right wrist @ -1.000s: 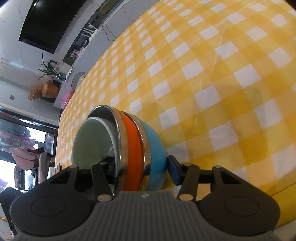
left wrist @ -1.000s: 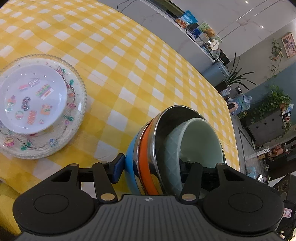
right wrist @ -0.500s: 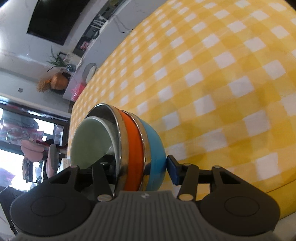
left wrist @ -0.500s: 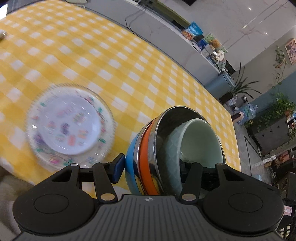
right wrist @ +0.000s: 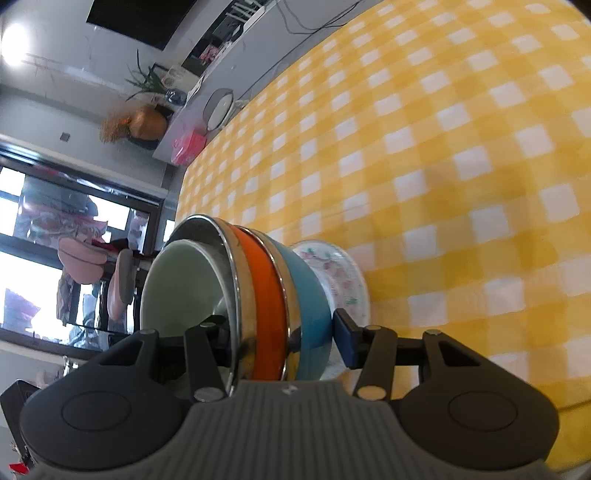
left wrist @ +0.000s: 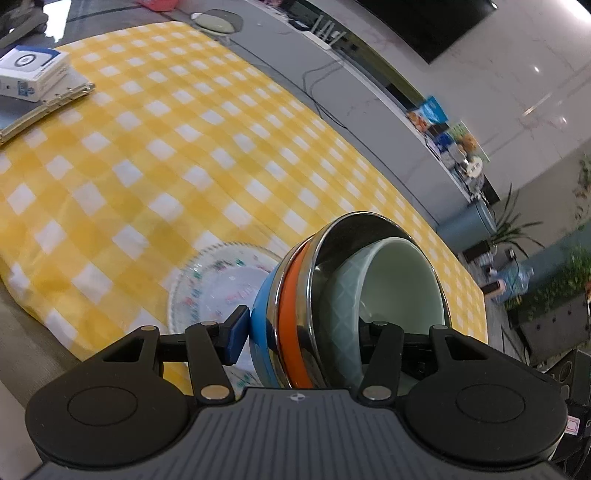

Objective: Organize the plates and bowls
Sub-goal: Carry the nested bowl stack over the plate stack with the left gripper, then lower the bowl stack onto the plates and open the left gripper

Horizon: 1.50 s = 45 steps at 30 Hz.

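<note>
two grippers shared one load: the left gripper (left wrist: 306,332) and the right gripper (right wrist: 280,332) each had a blue pad on the outside of the blue bowl (left wrist: 262,325) and the other finger inside the stack, so both sets of jaws stood part-way apart, clamped on the nested bowls (left wrist: 332,306). from the outside in, the stack ran blue, orange bowl (left wrist: 291,317), steel bowl (left wrist: 354,236) and pale green bowl (left wrist: 399,280), tipped on its side with the mouth turned away from the plates.

the plates (left wrist: 207,291), a small white one on a clear patterned one, lay on the cloth just past the left gripper's outer pad, partly hidden behind the blue bowl; in the right wrist view they showed just beyond that gripper's outer pad (right wrist: 343,280).

a yellow checked cloth (left wrist: 166,155) covered the table, blurred in places. ahead of the left jaws and off to the left, a white box (left wrist: 29,70) sat on a flat tray (left wrist: 40,107) near the cloth's far corner. otherwise the cloth lay bare ahead of both jaws.

the table's near edge ran under the left gripper's outer side. beyond the far edge stood a long grey counter (left wrist: 369,85) with cables and packets, a dark screen (right wrist: 144,18) on the wall, plants (left wrist: 513,225) and a window (right wrist: 37,258).
</note>
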### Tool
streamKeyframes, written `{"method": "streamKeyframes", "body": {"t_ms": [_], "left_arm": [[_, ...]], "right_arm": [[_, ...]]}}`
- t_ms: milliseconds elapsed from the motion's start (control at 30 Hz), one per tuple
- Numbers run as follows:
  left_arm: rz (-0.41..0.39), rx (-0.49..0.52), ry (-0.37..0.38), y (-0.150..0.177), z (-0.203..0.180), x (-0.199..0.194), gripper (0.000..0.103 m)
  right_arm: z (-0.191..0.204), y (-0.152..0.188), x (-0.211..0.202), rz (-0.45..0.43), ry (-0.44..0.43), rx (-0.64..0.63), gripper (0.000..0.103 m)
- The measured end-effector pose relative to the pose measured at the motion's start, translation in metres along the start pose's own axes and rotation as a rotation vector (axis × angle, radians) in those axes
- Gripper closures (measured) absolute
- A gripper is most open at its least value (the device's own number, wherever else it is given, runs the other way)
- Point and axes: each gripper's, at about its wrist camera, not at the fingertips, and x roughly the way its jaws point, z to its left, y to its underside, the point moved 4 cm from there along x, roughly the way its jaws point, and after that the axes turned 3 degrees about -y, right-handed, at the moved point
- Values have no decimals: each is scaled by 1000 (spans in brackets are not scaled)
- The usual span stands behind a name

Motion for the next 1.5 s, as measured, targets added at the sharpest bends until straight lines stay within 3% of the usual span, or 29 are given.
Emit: {"method": "streamKeyframes", "body": {"t_ms": [433, 1100, 1333, 1400, 1500], "left_arm": [[30, -76, -33, -16, 36, 24, 44], [55, -82, -30, -14, 45, 44, 46], [50, -71, -45, -14, 43, 45, 47], [45, -66, -46, -14, 43, 45, 47], [29, -56, -41, -14, 41, 43, 39]], "right_arm": [[8, -12, 52, 62, 26, -24, 54], [-9, -10, 62, 67, 54, -47, 52], [0, -11, 65, 65, 46, -60, 42], [2, -12, 62, 53, 52, -71, 34], [4, -14, 58, 45, 61, -71, 29]]}}
